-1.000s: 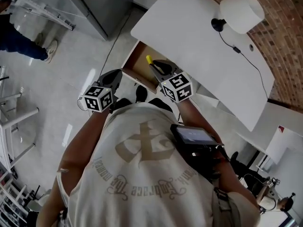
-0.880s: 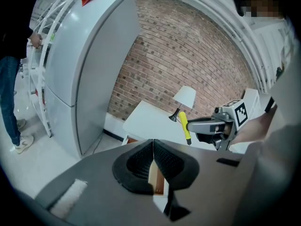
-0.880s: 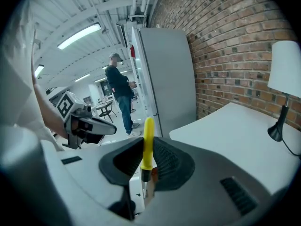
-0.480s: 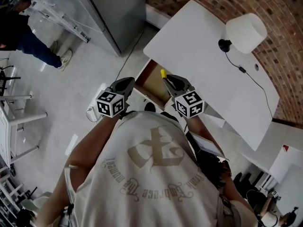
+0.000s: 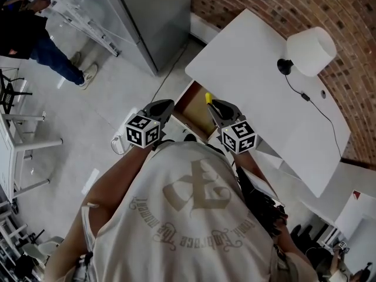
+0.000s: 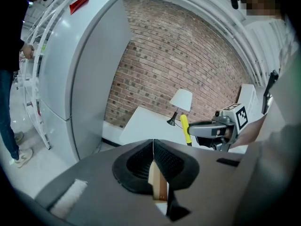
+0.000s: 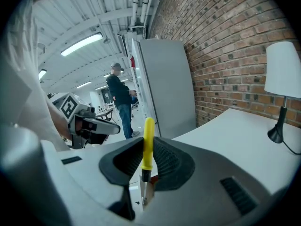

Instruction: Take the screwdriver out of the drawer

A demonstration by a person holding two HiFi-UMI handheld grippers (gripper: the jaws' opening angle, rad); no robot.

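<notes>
— What have the right tongs [image 7: 146,166] got?
— They are clamped on the screwdriver [image 7: 148,142]. The grip is low on the yellow handle, which stands upright above the jaws, and the black collar and metal shaft point down below them.
— And where is the drawer [image 5: 191,101]?
— It is open, just beneath and ahead of the tips of both tongs, with its wooden inside showing. The screwdriver is up clear of it.
— And the left tongs [image 6: 153,161]?
— Their jaws are pressed together with nothing between them. They are held beside the right tongs and apart from them, at about the same height.
— What lies beyond?
— The white surface [image 5: 258,81], ahead of the right tongs, with a lamp [image 5: 311,50] at its far end.
</notes>
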